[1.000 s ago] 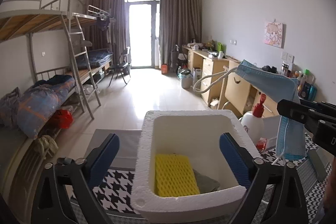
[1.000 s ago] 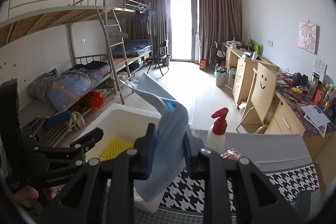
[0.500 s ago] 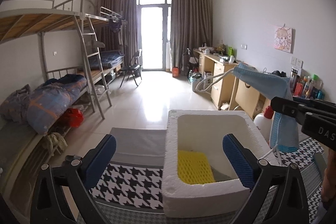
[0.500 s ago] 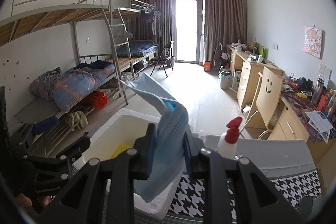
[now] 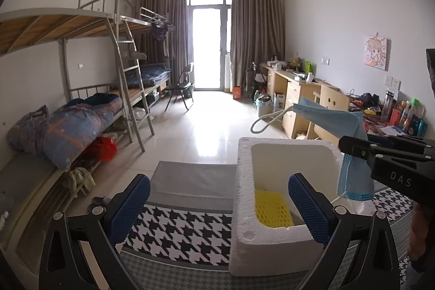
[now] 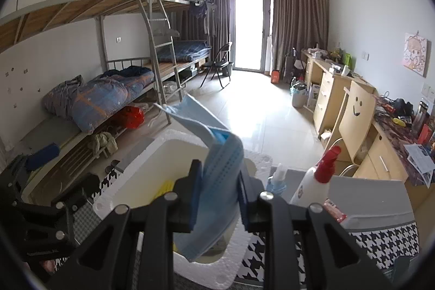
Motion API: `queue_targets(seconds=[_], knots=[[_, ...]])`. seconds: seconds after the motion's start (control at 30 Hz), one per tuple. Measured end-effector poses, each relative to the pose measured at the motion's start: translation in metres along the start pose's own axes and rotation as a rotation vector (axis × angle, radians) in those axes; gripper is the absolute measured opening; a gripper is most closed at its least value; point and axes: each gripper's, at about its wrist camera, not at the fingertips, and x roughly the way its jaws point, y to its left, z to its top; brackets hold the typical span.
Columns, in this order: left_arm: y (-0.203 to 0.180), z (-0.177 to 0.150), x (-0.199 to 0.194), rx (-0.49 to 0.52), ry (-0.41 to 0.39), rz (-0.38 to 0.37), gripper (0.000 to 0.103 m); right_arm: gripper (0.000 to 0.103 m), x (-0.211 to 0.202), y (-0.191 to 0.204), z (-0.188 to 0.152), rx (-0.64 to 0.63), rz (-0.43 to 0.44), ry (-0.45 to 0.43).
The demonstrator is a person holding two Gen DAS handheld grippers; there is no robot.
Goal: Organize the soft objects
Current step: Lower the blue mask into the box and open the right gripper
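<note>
Dormitory furniture fills the background, with metal bunk beds (image 5: 81,50) along one wall and wooden desks (image 6: 339,97) along the other, and nearest the cameras lies a black-and-white houndstooth cloth (image 5: 185,230) covering the work surface. On that cloth stands a white foam box (image 5: 244,235), open at the top, with a yellow foam mesh sleeve (image 5: 272,208) lying on its floor. The right gripper (image 6: 220,197) pinches a pleated light-blue face mask (image 6: 217,181) between its pads, and the mask hangs over the box's open top, its white ear loop (image 5: 265,121) trailing free. The left gripper (image 5: 217,205) is spread wide with nothing between its blue pads (image 5: 130,203), its right finger in front of the box. A white spray bottle with a red trigger (image 6: 315,181) stands just beside the box.
</note>
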Motion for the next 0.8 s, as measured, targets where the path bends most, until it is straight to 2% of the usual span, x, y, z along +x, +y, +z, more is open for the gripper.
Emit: queue_targets(seconds=[0.4,0.43,0.5,0.57,0.8], knots=[[0.010,-0.006,0.001,-0.012,0.013,0.014,0.102,0.029,0.027,0.005,-0.006,-0.011,0.024,0.085],[0.011,-0.006,0.002,-0.013,0.014,0.013,0.102,0.031,0.029,0.005,-0.007,-0.008,0.032,0.099],[0.014,-0.007,0.002,-0.019,0.017,0.012,0.102,0.050,0.032,0.005,-0.008,-0.009,0.044,0.118],[0.017,-0.007,0.003,-0.023,0.018,0.010,0.102,0.059,0.033,0.006,-0.009,-0.017,0.040,0.121],[0.020,-0.007,0.001,-0.033,0.016,0.004,0.102,0.063,0.025,0.008,-0.009,-0.014,0.050,0.102]])
